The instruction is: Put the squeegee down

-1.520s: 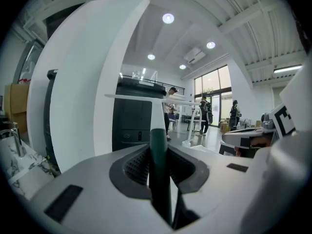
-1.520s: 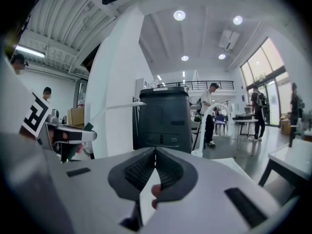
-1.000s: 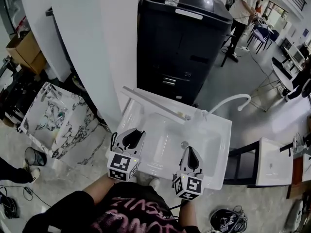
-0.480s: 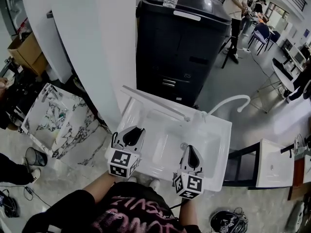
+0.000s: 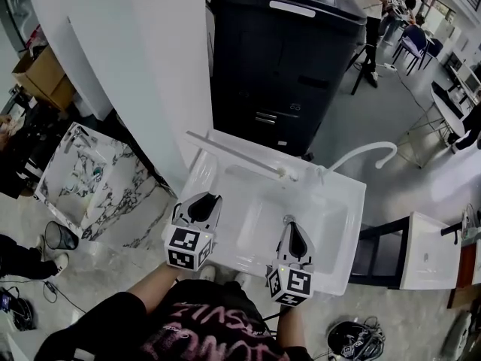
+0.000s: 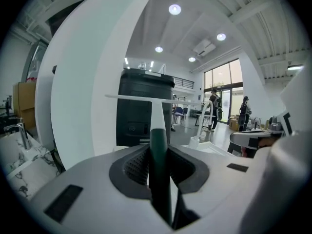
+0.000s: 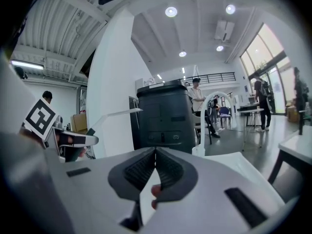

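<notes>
Squeegee (image 6: 157, 147) clamped in left gripper (image 5: 201, 206) over sink (image 5: 347, 228), right gripper (image 5: 293, 237) closed empty, cabinet (image 5: 285, 59) behind.

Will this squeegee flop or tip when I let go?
Likely stiff: the squeegee juts straight from the left gripper without sagging. Its wide crossbar probably makes it end-heavy, so it may swing or tip once released.

A bright, even scene is lit by round ceiling lights (image 6: 174, 9) at upper centre and by daylight from tall windows (image 6: 222, 79) at right, while edges are bent and blackened and the near left gripper (image 6: 158, 155) is blurred.
</notes>
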`<state>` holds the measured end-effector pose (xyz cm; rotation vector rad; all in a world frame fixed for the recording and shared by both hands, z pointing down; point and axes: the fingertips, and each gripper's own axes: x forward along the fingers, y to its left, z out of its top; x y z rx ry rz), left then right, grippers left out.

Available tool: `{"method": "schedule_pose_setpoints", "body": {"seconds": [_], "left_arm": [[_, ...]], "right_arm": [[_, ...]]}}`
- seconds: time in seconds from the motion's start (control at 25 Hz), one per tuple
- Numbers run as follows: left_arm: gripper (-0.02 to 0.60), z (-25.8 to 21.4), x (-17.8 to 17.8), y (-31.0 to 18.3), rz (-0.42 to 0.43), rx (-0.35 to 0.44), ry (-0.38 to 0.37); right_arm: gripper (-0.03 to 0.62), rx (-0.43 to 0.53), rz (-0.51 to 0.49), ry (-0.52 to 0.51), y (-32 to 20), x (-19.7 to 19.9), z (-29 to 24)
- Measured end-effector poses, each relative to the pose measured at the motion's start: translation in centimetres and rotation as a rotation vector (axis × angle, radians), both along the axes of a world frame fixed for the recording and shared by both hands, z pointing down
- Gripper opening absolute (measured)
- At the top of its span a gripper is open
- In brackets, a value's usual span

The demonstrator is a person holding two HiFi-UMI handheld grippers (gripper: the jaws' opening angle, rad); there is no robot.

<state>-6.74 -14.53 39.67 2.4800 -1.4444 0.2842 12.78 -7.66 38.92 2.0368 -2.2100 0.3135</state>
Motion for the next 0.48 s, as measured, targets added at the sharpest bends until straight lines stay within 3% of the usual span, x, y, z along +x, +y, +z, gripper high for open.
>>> {"method": "schedule_pose_setpoints", "body": {"seconds": [0.48], "left_arm": [[0.077, 2.9, 1.4, -1.8, 0.011, -0.068, -0.026]], "right_arm": [[0.02, -0.054, -0.019, -0.021, -2.0, 0.1, 2.8]]}}
